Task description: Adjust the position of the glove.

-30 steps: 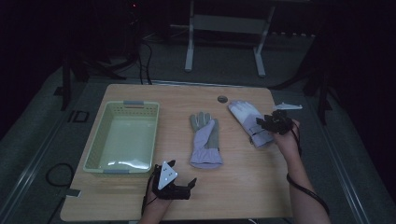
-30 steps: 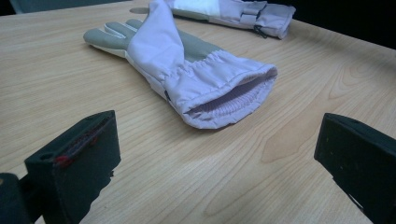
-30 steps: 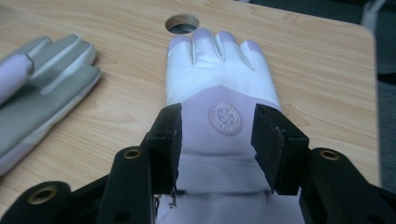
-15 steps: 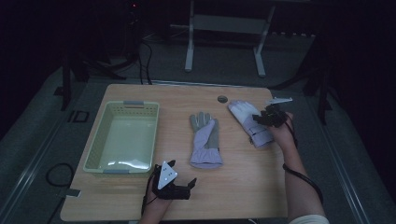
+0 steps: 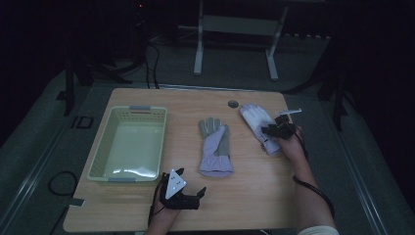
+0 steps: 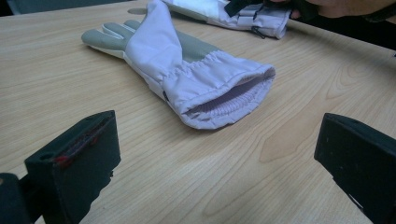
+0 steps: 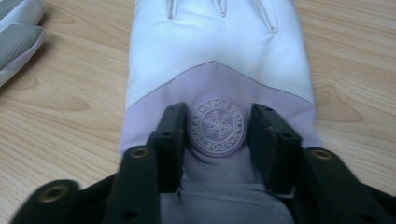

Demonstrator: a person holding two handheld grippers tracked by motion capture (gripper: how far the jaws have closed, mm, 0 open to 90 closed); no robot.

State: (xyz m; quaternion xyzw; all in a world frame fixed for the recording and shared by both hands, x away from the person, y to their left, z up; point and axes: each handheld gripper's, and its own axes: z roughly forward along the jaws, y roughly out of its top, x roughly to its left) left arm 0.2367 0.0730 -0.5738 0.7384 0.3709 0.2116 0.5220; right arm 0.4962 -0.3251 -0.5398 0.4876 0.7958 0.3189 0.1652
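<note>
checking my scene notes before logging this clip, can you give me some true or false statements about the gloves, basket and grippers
1. The right gripper has its jaws on either side of the round snowflake badge on the right-hand glove. True; the jaws have just been closing, with the glove fabric bunched between them.
2. The green basket holds a glove. False; no glove lies in it, and both gloves lie on the table.
3. The left gripper is clamped on the middle glove. False; its jaws stand wide apart, short of the glove's cuff.
4. The basket stands to the left of both gloves in the high view. True.
5. The two gloves are stacked. False; they lie side by side, apart.
</note>
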